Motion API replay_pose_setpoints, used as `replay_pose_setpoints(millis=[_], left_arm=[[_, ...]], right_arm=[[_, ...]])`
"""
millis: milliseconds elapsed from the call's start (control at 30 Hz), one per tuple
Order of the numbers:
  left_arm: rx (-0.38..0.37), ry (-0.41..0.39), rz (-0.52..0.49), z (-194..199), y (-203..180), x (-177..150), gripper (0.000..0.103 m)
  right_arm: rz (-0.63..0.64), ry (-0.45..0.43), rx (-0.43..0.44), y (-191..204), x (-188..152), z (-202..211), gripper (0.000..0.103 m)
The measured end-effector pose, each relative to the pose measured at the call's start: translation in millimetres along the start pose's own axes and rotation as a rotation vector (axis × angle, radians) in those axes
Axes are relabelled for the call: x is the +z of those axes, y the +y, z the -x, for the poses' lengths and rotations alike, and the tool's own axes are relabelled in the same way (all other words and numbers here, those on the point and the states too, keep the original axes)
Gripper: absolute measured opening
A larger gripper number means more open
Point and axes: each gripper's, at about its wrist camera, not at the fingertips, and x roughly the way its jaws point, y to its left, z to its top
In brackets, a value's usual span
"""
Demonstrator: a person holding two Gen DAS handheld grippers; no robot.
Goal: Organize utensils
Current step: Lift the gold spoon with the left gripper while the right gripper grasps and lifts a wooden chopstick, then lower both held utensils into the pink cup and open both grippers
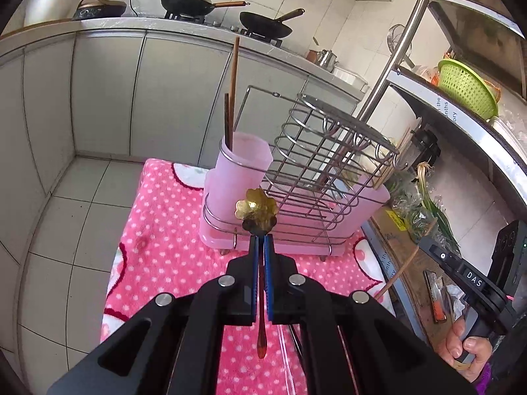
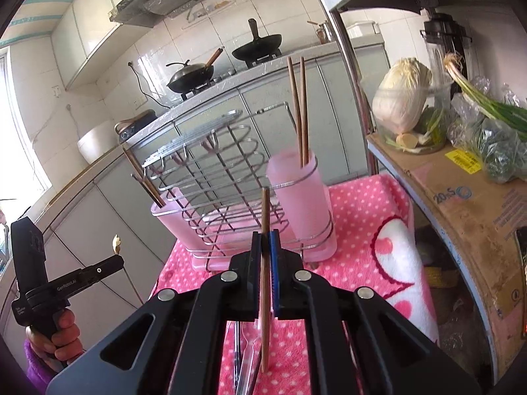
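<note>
My left gripper [image 1: 261, 237] is shut on a gold spoon with a flower-shaped bowl [image 1: 256, 210] and an amber handle, held above the pink dotted cloth [image 1: 158, 230] in front of the wire utensil rack [image 1: 316, 164]. The rack holds a pink cup [image 1: 243, 164] with two brown chopsticks [image 1: 232, 98]. My right gripper [image 2: 265, 235] is shut on a single brown chopstick [image 2: 264, 263], held upright just short of the rack's pink cup [image 2: 296, 197], which holds two chopsticks [image 2: 301, 108]. A second pink cup [image 2: 168, 214] at the rack's other end holds more chopsticks.
A metal shelf post [image 2: 349, 75] stands right of the rack. The shelf [image 2: 461, 181] carries a cabbage [image 2: 402, 92], green onions and a cardboard sheet. Clear plastic utensils [image 2: 245, 362] lie on the cloth under my right gripper. Woks [image 1: 187, 0] sit on the far stove.
</note>
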Motion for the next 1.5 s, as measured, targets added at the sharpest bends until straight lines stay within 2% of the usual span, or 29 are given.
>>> replay_pose_setpoints(millis=[267,567,833,1100,1267,1500], left_arm=[[0.003,-0.114,-0.010,23,-6,45,0.003],[0.002,-0.235,-0.038,42,-22,101,0.003],[0.041,-0.306,-0.064,44,-34,134,0.003],[0.078,-0.361,-0.071,35,-33,152,0.003],[0.102,-0.354,-0.077,16,-29,154,0.003],[0.152,-0.325,-0.108,-17,-23,143,0.003]], right_arm=[[0.055,-0.084,-0.002,11,48,18,0.006],[0.062,-0.155,0.028,19,106,41,0.006],[0.159,-0.230,-0.031,43,153,46,0.006],[0.220,-0.304,-0.102,53,186,41,0.006],[0.220,-0.262,-0.118,43,191,16,0.006],[0.185,-0.155,-0.105,25,174,-22,0.006]])
